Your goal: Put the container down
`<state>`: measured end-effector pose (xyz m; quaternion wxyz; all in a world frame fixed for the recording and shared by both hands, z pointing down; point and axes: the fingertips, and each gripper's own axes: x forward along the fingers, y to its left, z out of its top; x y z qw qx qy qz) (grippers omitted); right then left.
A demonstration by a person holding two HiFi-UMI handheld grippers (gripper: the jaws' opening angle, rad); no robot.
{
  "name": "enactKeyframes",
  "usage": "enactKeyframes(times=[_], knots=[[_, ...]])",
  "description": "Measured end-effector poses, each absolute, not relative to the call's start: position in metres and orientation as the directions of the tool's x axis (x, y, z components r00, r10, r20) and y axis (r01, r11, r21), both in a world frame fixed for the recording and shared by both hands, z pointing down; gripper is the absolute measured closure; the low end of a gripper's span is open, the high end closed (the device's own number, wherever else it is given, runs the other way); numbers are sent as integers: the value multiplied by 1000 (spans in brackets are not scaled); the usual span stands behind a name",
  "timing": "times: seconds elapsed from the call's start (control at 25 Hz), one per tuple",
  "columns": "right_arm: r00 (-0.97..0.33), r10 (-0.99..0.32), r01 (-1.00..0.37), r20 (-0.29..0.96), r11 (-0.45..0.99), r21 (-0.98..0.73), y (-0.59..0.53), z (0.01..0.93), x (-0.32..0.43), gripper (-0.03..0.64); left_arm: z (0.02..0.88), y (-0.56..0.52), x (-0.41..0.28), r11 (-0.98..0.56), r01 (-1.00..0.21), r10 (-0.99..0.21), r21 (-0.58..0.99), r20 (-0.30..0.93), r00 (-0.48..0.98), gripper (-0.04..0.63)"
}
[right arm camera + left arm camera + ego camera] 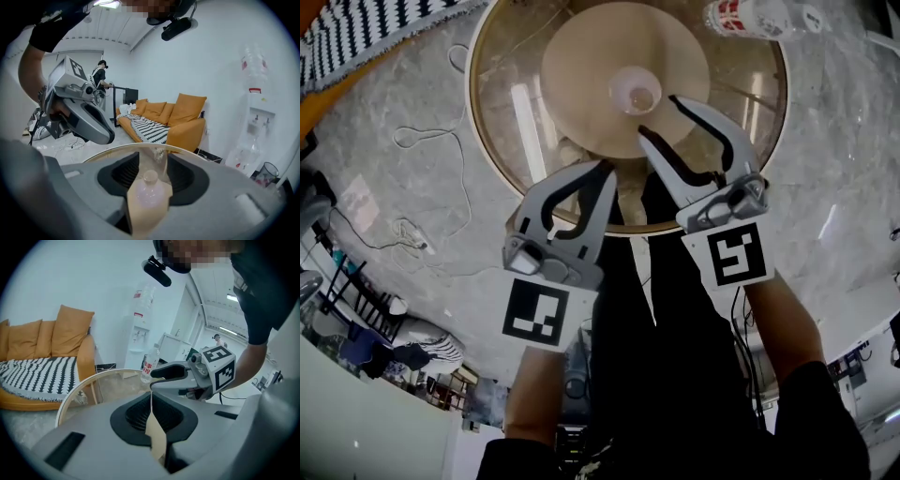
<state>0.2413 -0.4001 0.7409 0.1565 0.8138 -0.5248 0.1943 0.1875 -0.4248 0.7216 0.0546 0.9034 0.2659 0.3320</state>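
A small clear container (636, 94) with a rounded top stands on the round glass table (478, 112), over its tan wooden base. My right gripper (659, 115) hovers just short of it with its jaws apart. In the right gripper view the container (149, 185) shows in the gap of the right gripper (150, 171), and neither pad touches it. My left gripper (606, 169) hangs over the table's near edge with its fingertips together and nothing in them. In the left gripper view the left gripper (151, 404) shows only a thin slit, and the right gripper (164, 376) is off to its right.
A plastic water bottle (750, 17) with a red label stands on the table's far right. An orange sofa (164, 117) with a striped throw and a water dispenser (255, 126) line the wall. Cables (441, 187) trail over the marble floor to the left. A person (99, 77) stands far off.
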Motion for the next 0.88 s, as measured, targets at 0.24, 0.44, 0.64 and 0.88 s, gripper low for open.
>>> enactKeyframes(times=[0.24,0.44,0.64,0.88], knots=[[418,-798,-900,433,-429,78,-400,663,245,487,663,-419,192,-843,481,528,240,537,658,572],[482,-793,-872,373,-477,113,-381,587,245,543,601,-406,193,-843,487,529,228,512,677,572],[491,-799,-869,347,-480,124,-365,520,236,620,533,-398,194,-857,478,506,193,495,707,572],[447,-842,-892,301,-447,74,-353,438,229,621,454,-395,196,-888,432,450,158,491,746,572]])
